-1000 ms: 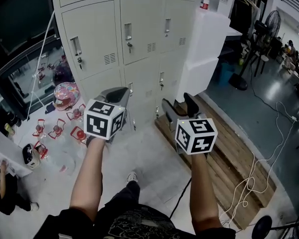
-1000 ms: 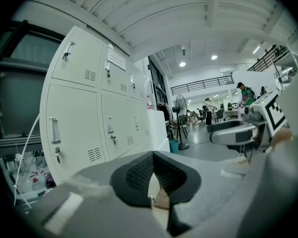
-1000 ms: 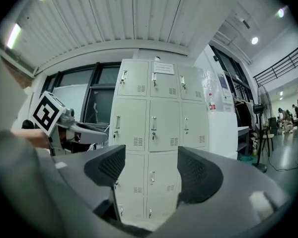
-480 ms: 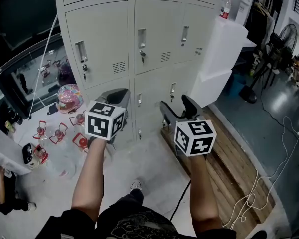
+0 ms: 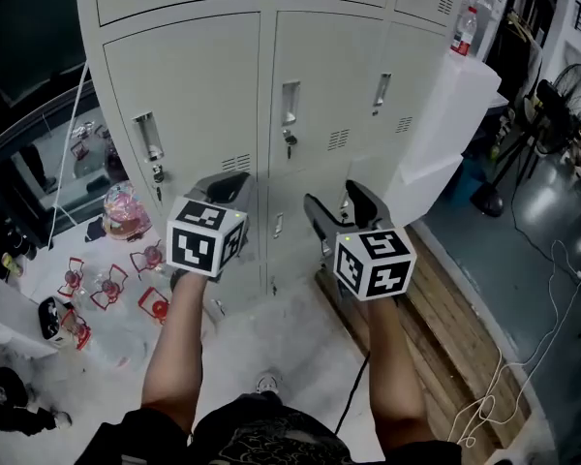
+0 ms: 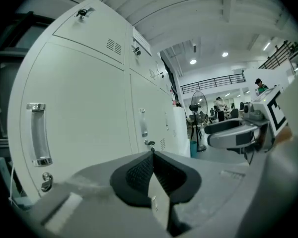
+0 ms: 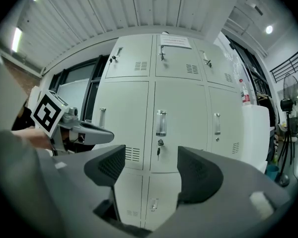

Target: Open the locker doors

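Though before closed lockers (image 5: 203,76), left gripper (image 5: 234,180) pinched empty, right gripper (image 5: 332,197) agape; bottle (image 5: 468,29) aside.

Industrial workshop hall: steel lockers (image 5: 198,76), pedestal fan (image 5: 554,100), wooden pallet (image 5: 450,294), mezzanine railing (image 6: 213,82) overhead.

Pale floor (image 5: 271,327), wooden pallet (image 5: 455,327), standing fan (image 5: 552,100)

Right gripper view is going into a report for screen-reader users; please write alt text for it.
The right gripper, jaws apart and empty, faces a bank of closed pale lockers, roughly in line with the middle door's handle and the key in its lock. The left gripper shows at the left.
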Available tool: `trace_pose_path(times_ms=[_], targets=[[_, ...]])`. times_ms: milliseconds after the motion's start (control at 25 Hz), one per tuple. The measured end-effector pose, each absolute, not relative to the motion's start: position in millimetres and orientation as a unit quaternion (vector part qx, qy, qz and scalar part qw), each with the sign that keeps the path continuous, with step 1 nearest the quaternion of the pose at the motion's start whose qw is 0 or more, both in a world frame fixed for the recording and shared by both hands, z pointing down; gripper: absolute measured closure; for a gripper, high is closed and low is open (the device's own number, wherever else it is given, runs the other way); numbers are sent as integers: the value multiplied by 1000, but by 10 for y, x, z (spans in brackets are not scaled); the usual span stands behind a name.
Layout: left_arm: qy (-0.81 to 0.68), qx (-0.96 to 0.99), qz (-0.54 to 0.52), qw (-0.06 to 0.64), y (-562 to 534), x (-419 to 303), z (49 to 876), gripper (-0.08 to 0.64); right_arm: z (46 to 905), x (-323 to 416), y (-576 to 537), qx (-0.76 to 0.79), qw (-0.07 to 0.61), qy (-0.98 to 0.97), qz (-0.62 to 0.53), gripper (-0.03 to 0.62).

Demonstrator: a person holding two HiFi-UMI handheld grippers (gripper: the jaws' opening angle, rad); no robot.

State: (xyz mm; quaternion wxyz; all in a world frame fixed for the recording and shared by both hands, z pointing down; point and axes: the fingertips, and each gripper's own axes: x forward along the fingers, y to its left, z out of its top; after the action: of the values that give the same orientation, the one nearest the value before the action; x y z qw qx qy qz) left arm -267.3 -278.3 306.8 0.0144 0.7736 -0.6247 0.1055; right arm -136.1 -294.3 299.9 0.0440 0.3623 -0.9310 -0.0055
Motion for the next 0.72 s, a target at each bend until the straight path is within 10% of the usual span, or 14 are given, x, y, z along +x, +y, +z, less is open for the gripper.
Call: trace_pose_path(times_ms=[720], targets=[[-651,751,109,13,-3476,-3206,3020,560,2814,-2171,-3774,305,34,-952,-12,278]])
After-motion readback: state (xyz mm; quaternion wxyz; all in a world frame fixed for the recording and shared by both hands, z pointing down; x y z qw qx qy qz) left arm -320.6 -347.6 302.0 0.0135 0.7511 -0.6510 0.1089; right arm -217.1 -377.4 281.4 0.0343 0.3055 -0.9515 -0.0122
